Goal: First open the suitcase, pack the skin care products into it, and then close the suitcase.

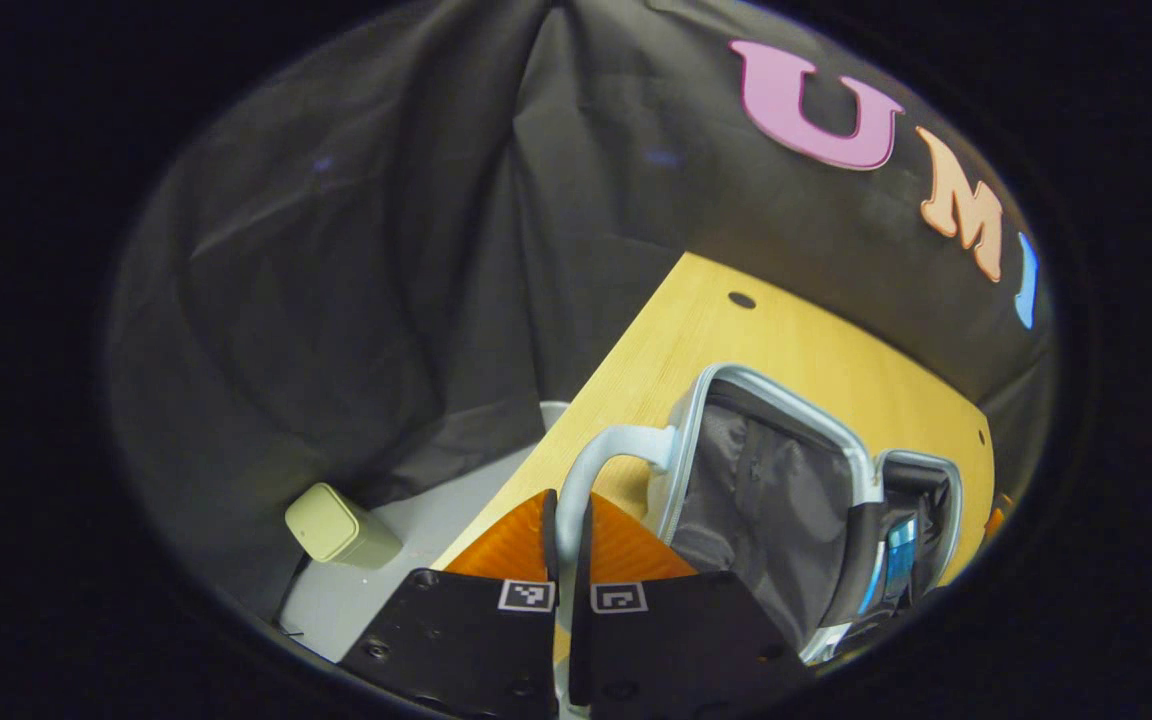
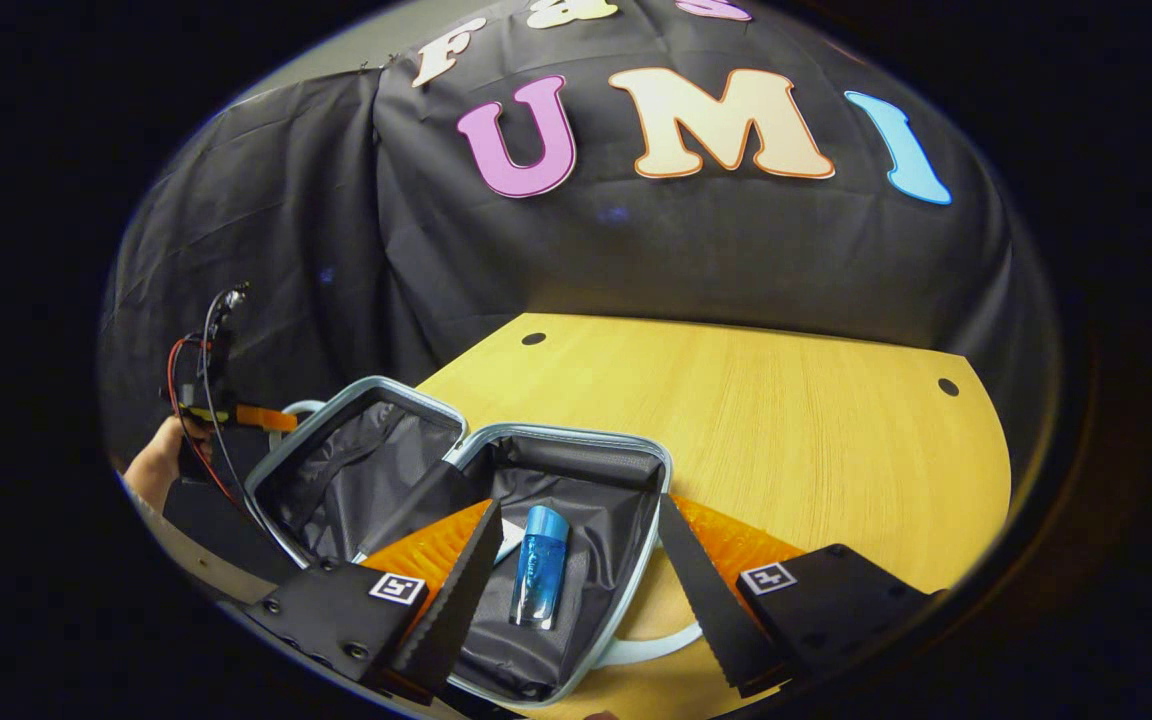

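Suitcase point(image 2: 456, 500) lies open on the wooden table point(image 2: 786, 420): hard pale shell, dark crinkled fabric lining. A blue translucent bottle point(image 2: 539, 565) lies in the near half. Left gripper point(image 1: 568, 535) is clamped on the lid's curved pale handle point(image 1: 601, 460). Right gripper point(image 2: 576, 590) is spread wide over the bottle, holding nothing. Pale boxy bin point(image 1: 339, 526) on the grey floor.

Bench point(image 2: 786, 420) across the middle of the right gripper view looks like pale wood with a fine matt grain. The suitcase point(image 2: 536, 445) at lower left has a smooth plastic-looking rim and crinkly dark cloth lining. The little bottle point(image 2: 539, 570) inside is glossy and see-through.
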The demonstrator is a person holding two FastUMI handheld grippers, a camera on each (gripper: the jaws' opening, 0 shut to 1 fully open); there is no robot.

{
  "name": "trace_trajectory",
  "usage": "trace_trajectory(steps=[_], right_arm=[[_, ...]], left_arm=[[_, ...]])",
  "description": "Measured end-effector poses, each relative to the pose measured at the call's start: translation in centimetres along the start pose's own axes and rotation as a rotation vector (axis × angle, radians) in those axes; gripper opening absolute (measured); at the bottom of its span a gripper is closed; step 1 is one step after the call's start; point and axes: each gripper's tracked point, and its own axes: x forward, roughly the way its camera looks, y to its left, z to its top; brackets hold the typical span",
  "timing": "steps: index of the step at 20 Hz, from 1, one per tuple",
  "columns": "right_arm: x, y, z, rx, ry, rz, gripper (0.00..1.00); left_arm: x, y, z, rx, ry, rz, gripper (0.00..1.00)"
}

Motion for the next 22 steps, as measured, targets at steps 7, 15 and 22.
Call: trace_trajectory(steps=[7, 15, 22], right_arm=[[-3.2, -2.3, 0.6, -0.007, -0.042, 0.04, 0.98], [-6.6, -5.9, 0.1, 0.001, -0.06, 0.045, 0.98], [-8.9, -9.1, 0.2, 0.0, -0.079, 0.019, 0.98]], left_arm=[[-8.4, -7.8, 6.1, 0.035, -0.176, -0.089, 0.0], [-16.2, -21.3, 7.7, 0.114, -0.302, -0.304, 0.0], [-18.3, -30.6, 6.0, 0.1, -0.286, -0.493, 0.0]])
